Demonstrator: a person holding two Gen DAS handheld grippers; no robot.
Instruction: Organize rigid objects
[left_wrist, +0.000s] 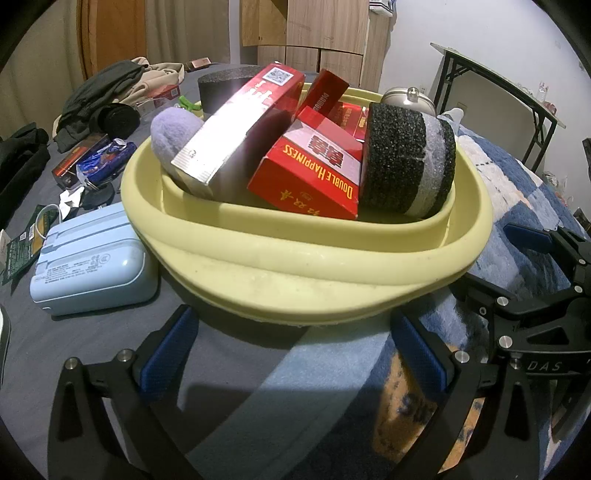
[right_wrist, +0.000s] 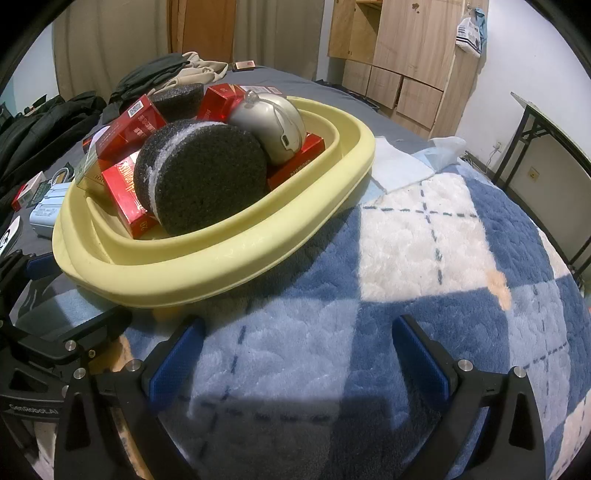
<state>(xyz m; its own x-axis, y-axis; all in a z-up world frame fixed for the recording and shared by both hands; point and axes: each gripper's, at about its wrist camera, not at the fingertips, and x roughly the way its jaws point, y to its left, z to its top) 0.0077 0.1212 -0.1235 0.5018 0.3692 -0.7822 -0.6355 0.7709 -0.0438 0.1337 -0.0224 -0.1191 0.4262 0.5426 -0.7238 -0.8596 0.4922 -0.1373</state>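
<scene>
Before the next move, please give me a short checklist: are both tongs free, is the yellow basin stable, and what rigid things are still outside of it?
1. Left tongs open and holding nothing: ok.
2. Right tongs open and holding nothing: ok.
3. Yellow basin sits flat: not ok; it straddles the grey sheet and the plaid blanket.
4. Contents settled: not ok; the long red box leans tilted and sticks up above the rim, and the black foam disc stands on edge.
5. All rigid objects collected: not ok; the light blue power bank lies on the sheet, touching the basin's left side.
6. Room left in basin: cannot tell.
</scene>
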